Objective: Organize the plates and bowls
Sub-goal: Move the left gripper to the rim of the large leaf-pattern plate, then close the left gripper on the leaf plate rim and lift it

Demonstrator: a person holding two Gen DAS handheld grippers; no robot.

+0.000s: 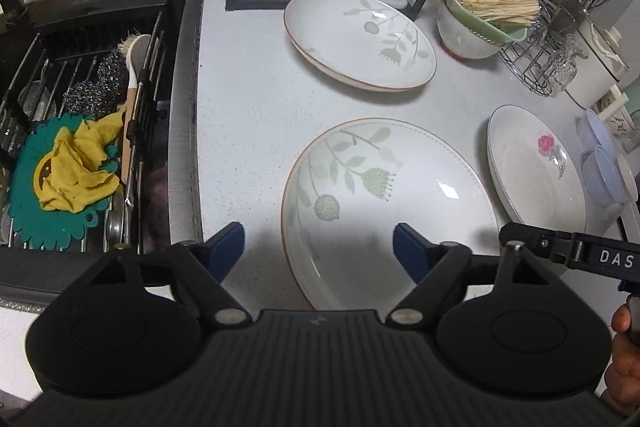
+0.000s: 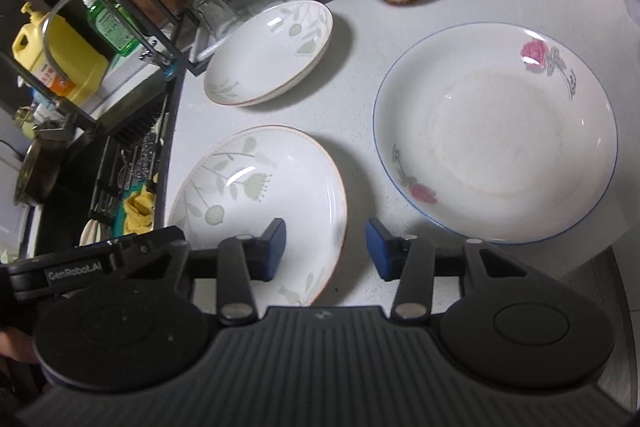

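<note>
Near the front edge of the counter [image 1: 240, 115], beside the sink [image 1: 96, 131], lies the near leaf plate [image 1: 384, 203], with both tools at its rim from opposite sides. The left tool [image 1: 318, 249], wide open and empty, straddles the rim nearest the sink. The right tool [image 2: 326, 247], partly open and also empty, brackets the opposite rim, one finger over the plate, one over bare counter. The rose plate [image 2: 496, 131] sits just beside, nearer the right tool.

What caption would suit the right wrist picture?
Open right hand-held gripper straddles the rim of a leaf-patterned plate, beside a rose-patterned plate.
</note>
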